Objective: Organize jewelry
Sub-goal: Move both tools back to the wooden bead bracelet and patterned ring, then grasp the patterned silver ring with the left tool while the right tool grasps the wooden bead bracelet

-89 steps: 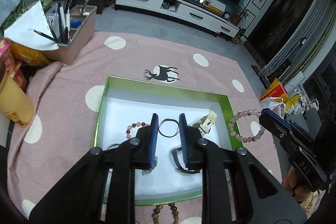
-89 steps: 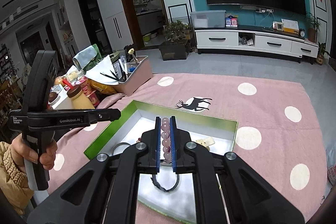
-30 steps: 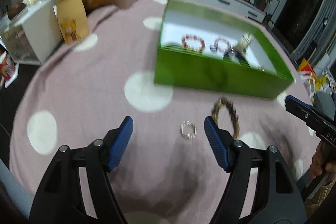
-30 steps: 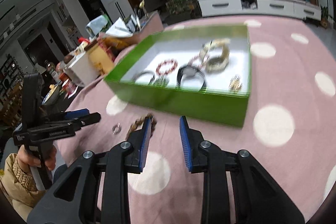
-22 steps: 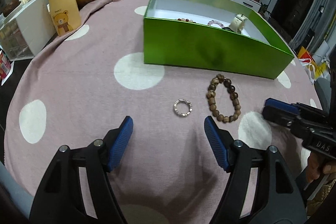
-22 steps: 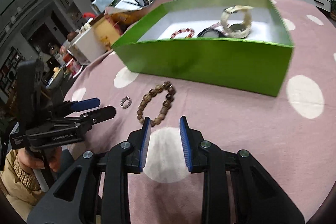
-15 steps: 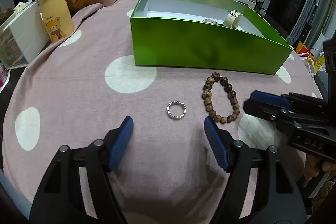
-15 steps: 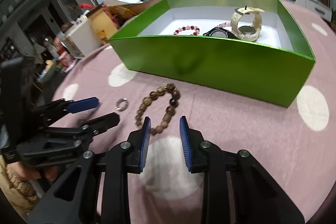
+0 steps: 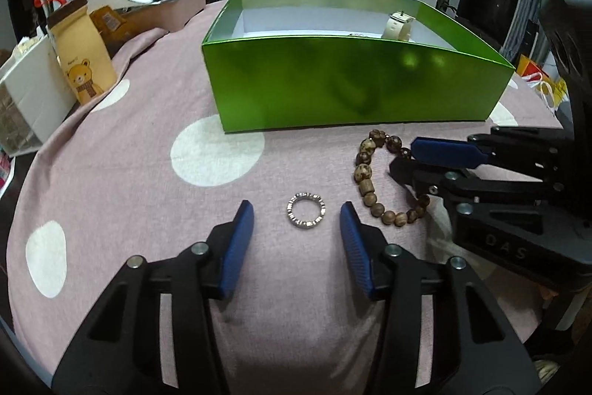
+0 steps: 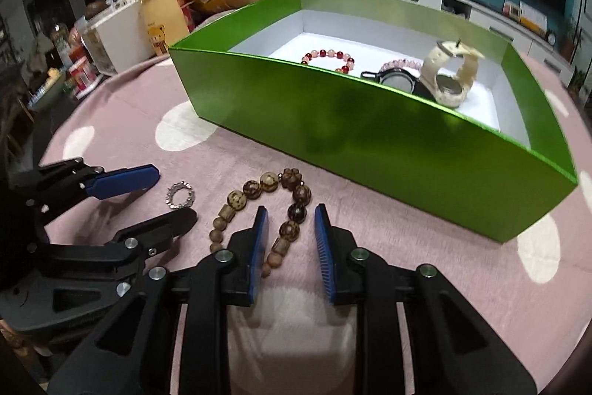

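A small silver ring (image 9: 306, 214) lies on the pink dotted cloth, between the open jaws of my left gripper (image 9: 296, 208); it also shows in the right wrist view (image 10: 180, 194). A brown wooden bead bracelet (image 9: 370, 186) lies to its right. My right gripper (image 10: 290, 214) is open, its jaws straddling the near right side of the bracelet (image 10: 259, 206), not closed on it. The green box (image 10: 370, 128) behind holds a red bead bracelet (image 10: 327, 57), a pink bead bracelet (image 10: 401, 63), a dark watch (image 10: 396, 80) and a cream watch (image 10: 449, 76).
A bear-print paper bag (image 9: 83, 62), a white storage box (image 9: 29, 99) and a pen-filled organizer (image 9: 162, 2) stand at the table's left and back. The table edge curves close on the left.
Both grippers came down from over the box to the cloth in front of it. The left closed in around the ring, the right around the wooden bracelet. The pink bracelet is now in the box.
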